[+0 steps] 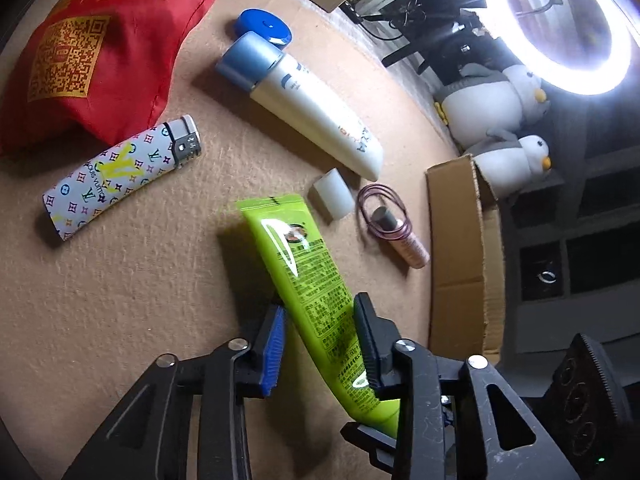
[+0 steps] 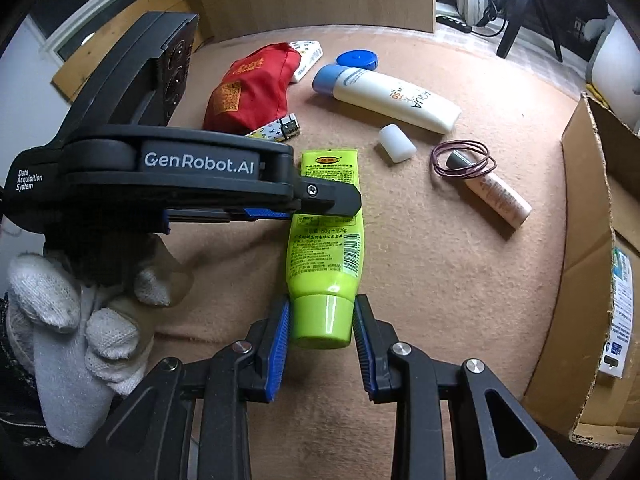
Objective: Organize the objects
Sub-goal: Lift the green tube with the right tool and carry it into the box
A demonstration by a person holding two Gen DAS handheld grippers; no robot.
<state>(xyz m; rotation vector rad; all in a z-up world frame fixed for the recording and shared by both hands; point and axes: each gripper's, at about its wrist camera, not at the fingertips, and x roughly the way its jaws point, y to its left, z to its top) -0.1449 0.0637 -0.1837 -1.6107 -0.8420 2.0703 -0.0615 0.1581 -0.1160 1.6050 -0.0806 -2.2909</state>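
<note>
A lime-green tube [image 1: 304, 276] is held off the tan cloth. My left gripper [image 1: 320, 320] is shut on its body; in the right wrist view the left gripper [image 2: 320, 200] clamps the tube [image 2: 326, 240] from the left side. My right gripper [image 2: 322, 320] has its blue pads against both sides of the tube's green cap [image 2: 322, 322], shut on it.
On the cloth lie a red pouch [image 1: 96, 56], a patterned lighter [image 1: 120, 176], a white sunscreen bottle [image 1: 304, 104], a blue round tin [image 1: 266, 26], a small white cap [image 1: 334, 194], a pink tube [image 1: 400, 236] with a hair-tie loop. A cardboard box [image 2: 592, 240] stands at right.
</note>
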